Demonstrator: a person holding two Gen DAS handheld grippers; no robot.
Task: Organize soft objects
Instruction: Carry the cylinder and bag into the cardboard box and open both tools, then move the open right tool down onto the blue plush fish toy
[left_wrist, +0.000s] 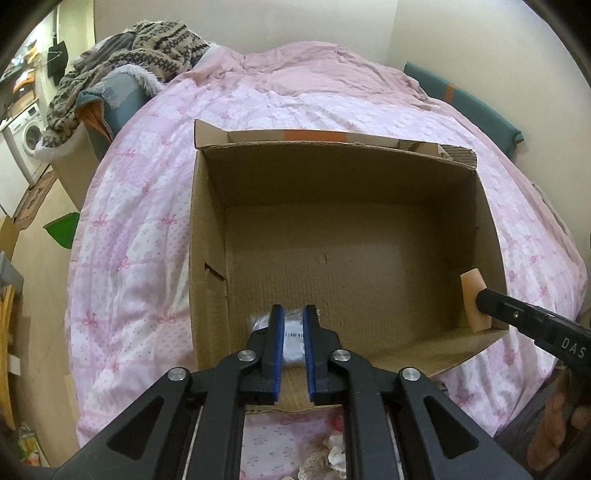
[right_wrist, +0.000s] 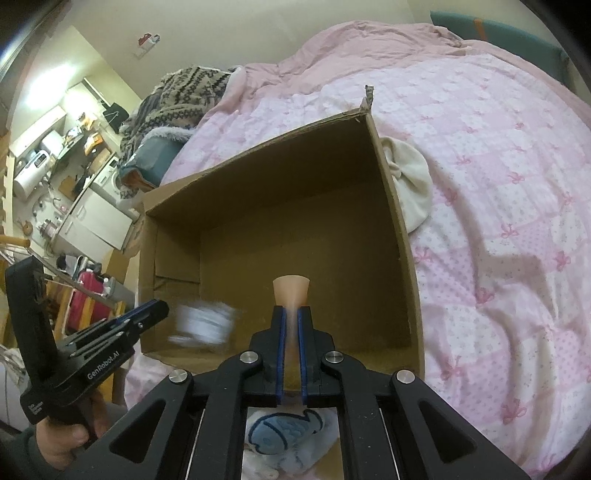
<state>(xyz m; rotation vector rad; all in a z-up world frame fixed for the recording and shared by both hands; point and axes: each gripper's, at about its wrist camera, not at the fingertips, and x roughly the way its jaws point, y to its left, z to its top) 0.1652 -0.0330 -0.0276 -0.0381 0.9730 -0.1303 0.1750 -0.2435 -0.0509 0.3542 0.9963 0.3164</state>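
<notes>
- The left gripper (left_wrist: 292, 314), low centre of its frame, looks parted around a white plastic-wrapped packet (left_wrist: 293, 341) over the cardboard box (left_wrist: 207, 229); in the right view the packet is blurred.
- The right gripper (right_wrist: 291, 314) pinches a peach sponge-like pad (right_wrist: 291, 290) inside the box's right wall.
- Risk: the packet may land on the near rim and tumble onto the pink quilt (left_wrist: 140, 206).
</notes>
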